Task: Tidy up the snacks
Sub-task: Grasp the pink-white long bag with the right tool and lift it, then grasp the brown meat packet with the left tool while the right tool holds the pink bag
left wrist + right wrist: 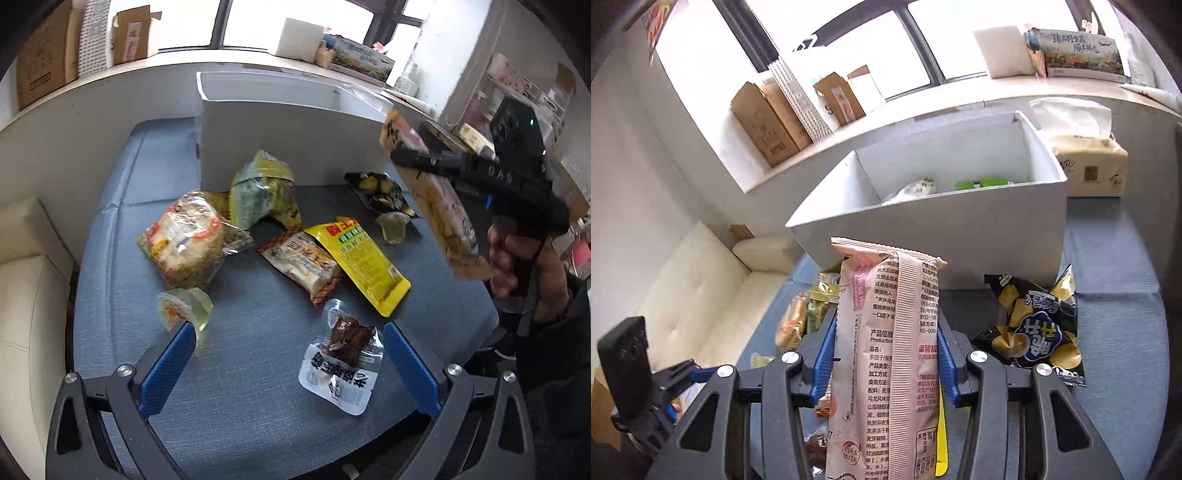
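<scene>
My right gripper point(886, 354) is shut on a long pink snack packet point(886, 350) and holds it upright in the air, in front of the white box point(960, 236). The same packet point(436, 199) and right gripper point(406, 157) show at the right of the left wrist view. The box holds a pale packet point(916, 190) and a green one point(979, 182). My left gripper point(288, 354) is open and empty above the blue cushion point(240, 406). Between its fingers lies a white packet with a brown snack point(343, 362). A jelly cup point(183, 306) sits by the left finger.
More snacks lie on the cushion: a round cake packet point(184, 240), a green bag point(262, 188), a beige bar point(299, 264), a yellow pouch point(362, 258), a black chip bag point(1034, 325) and a second jelly cup point(391, 225). A tissue pack point(1089, 162) stands right of the box.
</scene>
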`<state>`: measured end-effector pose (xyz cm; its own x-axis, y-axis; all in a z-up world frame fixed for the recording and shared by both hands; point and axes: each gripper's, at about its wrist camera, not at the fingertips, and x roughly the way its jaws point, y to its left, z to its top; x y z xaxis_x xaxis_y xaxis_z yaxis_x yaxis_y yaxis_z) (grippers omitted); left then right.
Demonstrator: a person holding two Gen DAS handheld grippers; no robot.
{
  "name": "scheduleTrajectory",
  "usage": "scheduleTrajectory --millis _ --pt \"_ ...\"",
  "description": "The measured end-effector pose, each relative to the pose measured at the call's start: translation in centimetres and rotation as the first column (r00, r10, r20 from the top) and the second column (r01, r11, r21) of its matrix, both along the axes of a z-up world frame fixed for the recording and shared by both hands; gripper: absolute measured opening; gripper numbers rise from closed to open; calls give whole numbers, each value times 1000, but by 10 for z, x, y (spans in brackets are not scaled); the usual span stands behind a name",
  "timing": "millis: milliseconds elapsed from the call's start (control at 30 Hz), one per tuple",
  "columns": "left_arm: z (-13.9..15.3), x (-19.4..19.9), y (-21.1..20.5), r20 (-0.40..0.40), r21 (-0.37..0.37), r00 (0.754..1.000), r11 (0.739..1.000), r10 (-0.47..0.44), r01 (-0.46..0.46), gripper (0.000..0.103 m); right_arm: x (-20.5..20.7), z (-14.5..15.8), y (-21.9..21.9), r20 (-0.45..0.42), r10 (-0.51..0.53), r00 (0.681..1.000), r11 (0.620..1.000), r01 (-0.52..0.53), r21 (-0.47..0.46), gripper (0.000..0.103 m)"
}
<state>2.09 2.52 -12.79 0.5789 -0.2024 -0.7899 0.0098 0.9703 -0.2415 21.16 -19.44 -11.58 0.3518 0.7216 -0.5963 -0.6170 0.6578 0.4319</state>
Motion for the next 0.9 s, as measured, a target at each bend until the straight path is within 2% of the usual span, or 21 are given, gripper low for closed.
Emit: scheduleTrajectory --millis 200,333,500,533,633,667,767,900 --pt "-22 13 -42 -61 50 990 990 -128 132 103 -35 38 -37 61 -30 998 997 25 70 51" --pt "-38 22 -65 -110 136 976 969 -191 205 103 -51 41 -47 61 -52 997 996 47 77 51" --pt "-54 32 -70 -144 148 968 962 -207 228 102 -55 29 -59 30 -81 996 993 78 91 51" --pt "-55 33 -71 -143 163 968 960 -205 227 99 -55 27 -60 23 -82 996 993 79 91 51" --pt "-54 31 -74 -132 208 971 952 -198 223 81 -58 22 -62 14 -82 996 993 81 89 51" --pt "-52 30 -73 -128 201 971 954 -200 223 70 -58 22 -61 15 -82 997 993 81 85 52" --pt "-48 31 -65 -122 148 973 966 -196 213 67 -61 21 -57 20 -73 997 994 71 81 51" --pt "-39 27 -55 -93 119 981 976 -173 184 67 -63 20 -53 23 -62 998 995 61 75 51"
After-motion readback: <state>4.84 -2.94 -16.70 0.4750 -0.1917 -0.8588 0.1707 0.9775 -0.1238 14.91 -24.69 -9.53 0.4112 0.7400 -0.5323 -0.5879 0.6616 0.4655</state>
